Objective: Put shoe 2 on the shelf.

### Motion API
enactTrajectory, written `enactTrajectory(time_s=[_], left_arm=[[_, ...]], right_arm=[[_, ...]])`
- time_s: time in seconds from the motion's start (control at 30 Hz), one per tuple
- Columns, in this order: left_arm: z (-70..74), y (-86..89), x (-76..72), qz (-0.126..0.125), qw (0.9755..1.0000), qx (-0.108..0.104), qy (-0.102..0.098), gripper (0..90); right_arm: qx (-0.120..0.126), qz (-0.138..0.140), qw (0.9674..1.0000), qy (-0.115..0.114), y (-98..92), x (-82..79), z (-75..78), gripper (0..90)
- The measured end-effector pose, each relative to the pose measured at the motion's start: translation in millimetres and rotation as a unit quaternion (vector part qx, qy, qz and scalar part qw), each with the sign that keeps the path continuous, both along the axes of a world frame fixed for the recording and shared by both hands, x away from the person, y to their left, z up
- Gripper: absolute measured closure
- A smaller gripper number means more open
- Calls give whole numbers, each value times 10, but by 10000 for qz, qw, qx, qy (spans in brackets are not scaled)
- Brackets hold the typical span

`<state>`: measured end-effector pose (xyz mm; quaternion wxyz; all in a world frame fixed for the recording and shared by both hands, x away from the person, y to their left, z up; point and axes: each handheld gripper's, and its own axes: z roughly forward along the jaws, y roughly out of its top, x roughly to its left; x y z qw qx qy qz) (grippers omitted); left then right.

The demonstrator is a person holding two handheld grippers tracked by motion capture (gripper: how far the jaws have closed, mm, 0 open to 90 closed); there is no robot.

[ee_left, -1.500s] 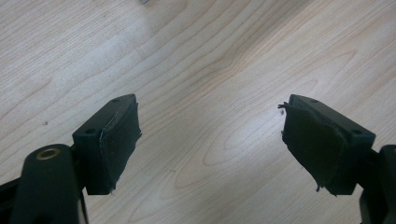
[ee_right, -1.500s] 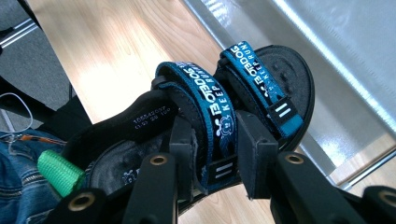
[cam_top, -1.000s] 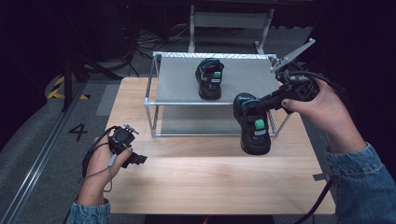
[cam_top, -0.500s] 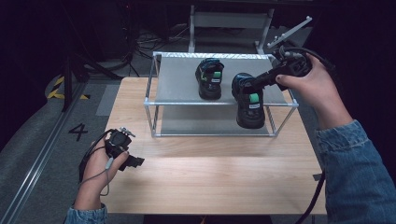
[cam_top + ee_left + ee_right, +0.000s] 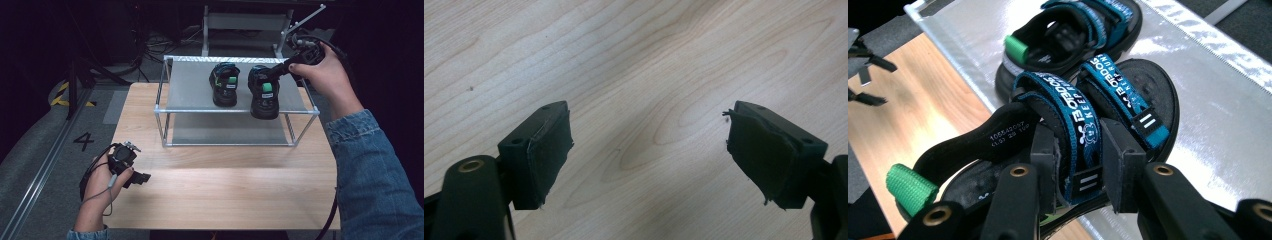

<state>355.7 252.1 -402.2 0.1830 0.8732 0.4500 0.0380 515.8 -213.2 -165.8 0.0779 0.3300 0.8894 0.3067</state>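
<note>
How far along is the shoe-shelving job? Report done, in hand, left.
Done: one sandal sits on the rack's top shelf. In hand: the right gripper is shut on a strap of the second sandal, whose heel overhangs the shelf's front edge. Left: seat it fully and release. The left gripper is open over the wooden table.

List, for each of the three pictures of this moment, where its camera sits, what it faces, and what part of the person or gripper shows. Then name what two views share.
High view: fixed above the person's side, looking forward and down on the wooden table and metal rack; both forearms, left gripper and right gripper show.
Left gripper view: rides the left gripper, facing bare tabletop; its two jaws stand apart.
Right gripper view: rides the right gripper, facing the rack top; its jaws clamp a strap of the held sandal.
Shared: high and right gripper views both show the two sandals, held sandal and second sandal.
</note>
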Motion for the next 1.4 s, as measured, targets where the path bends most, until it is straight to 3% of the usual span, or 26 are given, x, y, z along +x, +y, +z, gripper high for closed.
enactTrajectory(time_s=[0.27,1.0,1.4], left_arm=[[-15,-10,-34,-38,10000,6,-39,182],[-55,22,-116,-38,9999,8,114,181],[-68,29,-106,-109,9999,38,125,181]], right_arm=[[-4,-50,10000,-69,56,189,-77,707],[-126,-127,9998,-133,176,686,-387,707],[-10,-56,9999,-147,278,806,-491,707]])
